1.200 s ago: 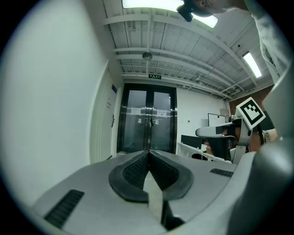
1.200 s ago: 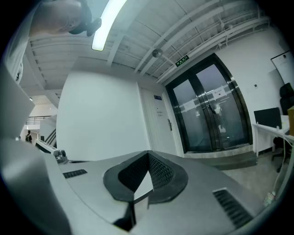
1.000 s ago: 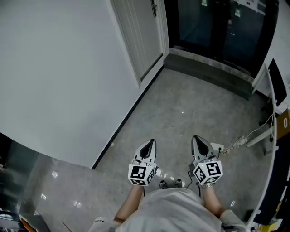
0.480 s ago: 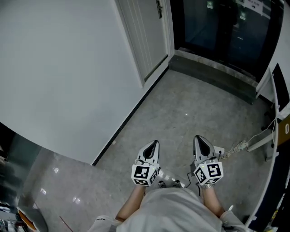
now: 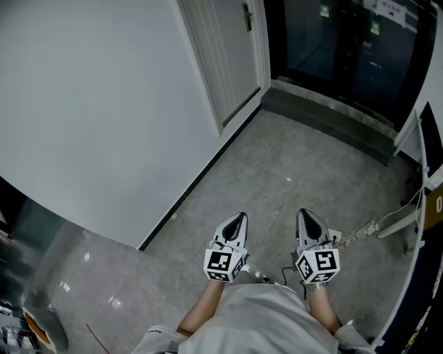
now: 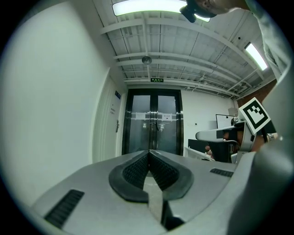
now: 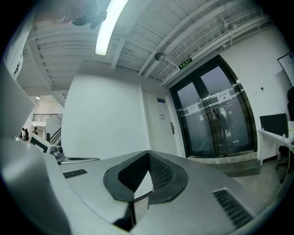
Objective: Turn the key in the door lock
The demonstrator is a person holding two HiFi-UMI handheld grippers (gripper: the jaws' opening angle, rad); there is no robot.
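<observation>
A white door (image 5: 228, 55) with a dark lever handle (image 5: 246, 17) stands far ahead on the left, beside the white wall. It also shows in the left gripper view, door (image 6: 104, 133) and handle (image 6: 117, 126), and in the right gripper view, door (image 7: 161, 124) and handle (image 7: 172, 128). No key can be made out at this distance. My left gripper (image 5: 238, 218) and right gripper (image 5: 305, 213) are held level side by side over the grey floor, well short of the door. Both are shut with nothing between the pads, left gripper (image 6: 149, 153) and right gripper (image 7: 148, 154).
Dark glass double doors (image 5: 346, 48) stand behind a raised sill (image 5: 325, 110) straight ahead. A cable and power strip (image 5: 353, 228) lie on the floor to the right, by white desk legs (image 5: 405, 214). The white wall (image 5: 104, 104) ends at a corner on my left.
Both grippers have travelled forward with the person toward the doors. The white door and its handle have come further into the head view. Both pairs of jaws stayed shut.
</observation>
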